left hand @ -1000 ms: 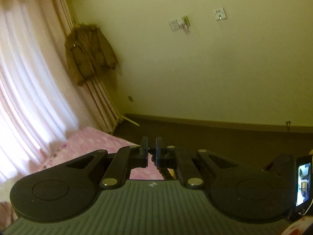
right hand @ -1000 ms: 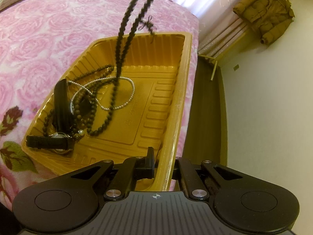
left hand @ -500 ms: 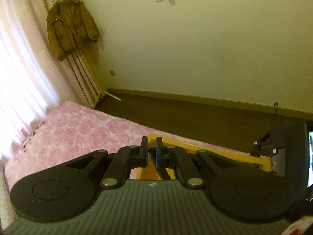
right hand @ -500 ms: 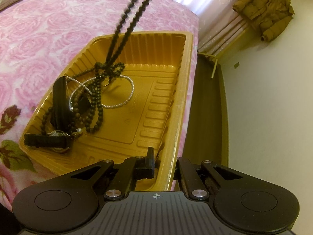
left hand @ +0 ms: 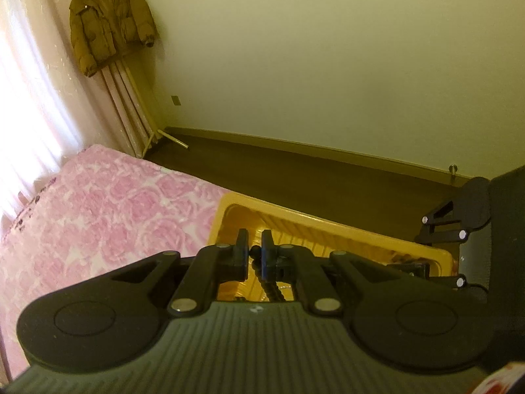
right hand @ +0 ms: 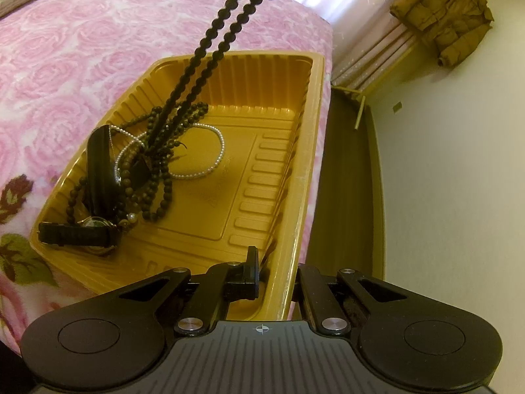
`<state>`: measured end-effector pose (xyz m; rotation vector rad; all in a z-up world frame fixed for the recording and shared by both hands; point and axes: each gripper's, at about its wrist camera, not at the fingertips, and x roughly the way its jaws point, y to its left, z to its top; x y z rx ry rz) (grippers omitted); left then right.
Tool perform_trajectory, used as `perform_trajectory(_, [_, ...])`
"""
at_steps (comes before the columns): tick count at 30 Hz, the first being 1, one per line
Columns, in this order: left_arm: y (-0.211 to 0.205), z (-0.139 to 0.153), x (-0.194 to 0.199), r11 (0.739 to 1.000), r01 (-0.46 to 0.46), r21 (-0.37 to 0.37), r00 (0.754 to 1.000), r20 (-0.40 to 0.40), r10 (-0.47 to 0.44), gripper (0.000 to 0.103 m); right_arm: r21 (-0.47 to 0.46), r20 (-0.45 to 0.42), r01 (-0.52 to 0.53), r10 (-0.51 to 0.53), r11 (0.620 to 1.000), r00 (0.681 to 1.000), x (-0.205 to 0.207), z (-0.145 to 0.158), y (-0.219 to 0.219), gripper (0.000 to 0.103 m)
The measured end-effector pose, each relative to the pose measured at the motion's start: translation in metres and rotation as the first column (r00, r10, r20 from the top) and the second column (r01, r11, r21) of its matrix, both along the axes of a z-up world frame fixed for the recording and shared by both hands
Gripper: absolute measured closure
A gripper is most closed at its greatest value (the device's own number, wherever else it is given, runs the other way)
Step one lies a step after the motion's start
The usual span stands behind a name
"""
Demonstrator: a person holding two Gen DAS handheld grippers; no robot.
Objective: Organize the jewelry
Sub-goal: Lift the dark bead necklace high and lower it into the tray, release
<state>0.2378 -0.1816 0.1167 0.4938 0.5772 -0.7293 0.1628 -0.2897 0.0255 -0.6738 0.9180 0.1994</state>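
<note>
Left gripper (left hand: 253, 251) is pinching the black bead strand (right hand: 210, 55), which is hanging doubled from 12 o'clock in the right view, its lower end coiling onto the pile in the gold tray (right hand: 295, 177) on the pink bedspread (right hand: 72, 52). Right gripper (right hand: 274, 271) is clamping the tray's near rim at 6 o'clock, 1 finger inside, 1 outside. Pile is sitting at 9 o'clock in the tray: pearl strand (right hand: 215, 164), brown beads (right hand: 157, 203), watch (right hand: 95, 228).
</note>
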Motion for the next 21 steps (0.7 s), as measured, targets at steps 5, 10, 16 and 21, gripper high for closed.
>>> perform_trajectory(5, [-0.001, -0.01, 0.0, 1.0, -0.003, -0.001, 1.0, -0.023, 0.003, 0.097, 0.001, -0.001, 0.001, -0.001, 1.0, 1.0, 0.0, 0.0, 0.0, 0.098])
perform_trajectory(10, [-0.001, -0.015, 0.001, 1.0, -0.008, -0.006, 0.999, -0.038, 0.008, 0.097, 0.002, -0.002, 0.002, -0.002, 1.0, 1.0, 0.001, -0.001, -0.001, 0.098])
perform_trajectory(16, [-0.002, -0.019, 0.007, 1.0, -0.024, -0.01, 0.998, -0.063, 0.023, 0.078, 0.004, -0.003, 0.004, -0.004, 1.0, 1.0, 0.0, -0.002, -0.001, 0.098])
perform_trajectory(21, [0.005, -0.017, 0.006, 0.998, -0.048, -0.035, 0.998, -0.053, 0.046, 0.075, 0.008, -0.004, 0.006, -0.006, 1.0, 1.0, 0.0, -0.002, -0.002, 0.098])
